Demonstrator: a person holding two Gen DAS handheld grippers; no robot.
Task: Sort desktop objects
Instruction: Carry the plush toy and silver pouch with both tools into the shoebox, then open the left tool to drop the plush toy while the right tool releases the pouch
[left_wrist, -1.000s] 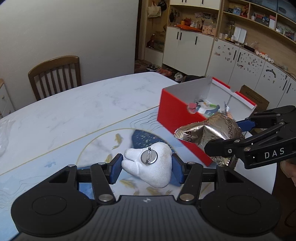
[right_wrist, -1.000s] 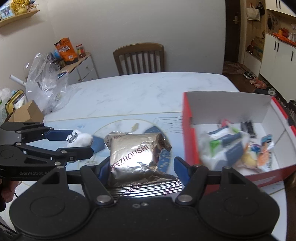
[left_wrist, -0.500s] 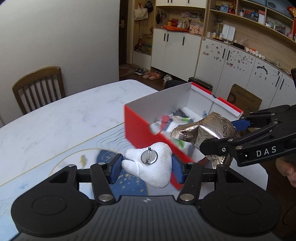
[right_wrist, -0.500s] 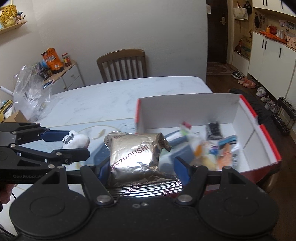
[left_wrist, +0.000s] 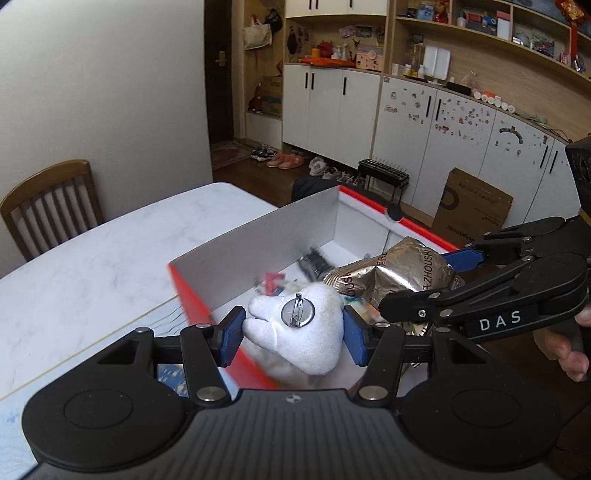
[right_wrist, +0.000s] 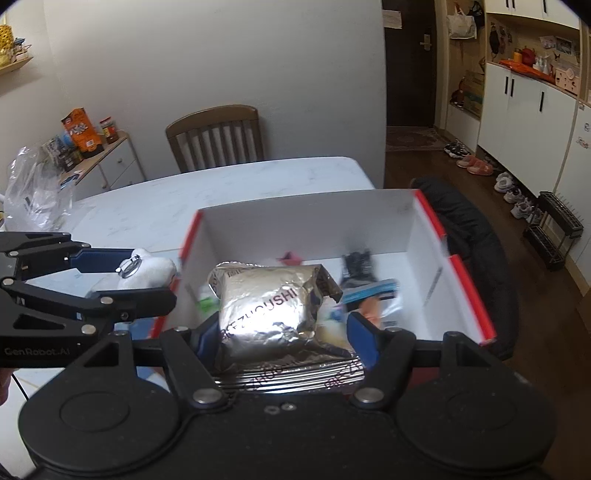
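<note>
On the left is the white marble table, with a wooden chair behind it. The table is there to hold the box and the things that need sorting.

Next comes the left gripper. Its two blue pads squeeze a soft white toy from both sides. The toy has a round metal pin on it, and it looks squashy, so the pads can press in a bit and it will not slip. The toy is up in the air, right over the near edge of the red box. I think it is held there so it can drop inside. Seen from the right gripper's camera, it looks just outside the box's left wall, so it may need to go a little farther.

The red box is white inside and open on top. Small colorful things already lie in it, but they are too blurry to name. It is the place where the table things go.

On the right, the right gripper pinches a shiny silver snack bag at its sealed bottom edge. The puffy part sticks out in front, over the inside of the box. Holding the flat edge keeps the bag from being crushed. It looks ready to be let go.
</note>
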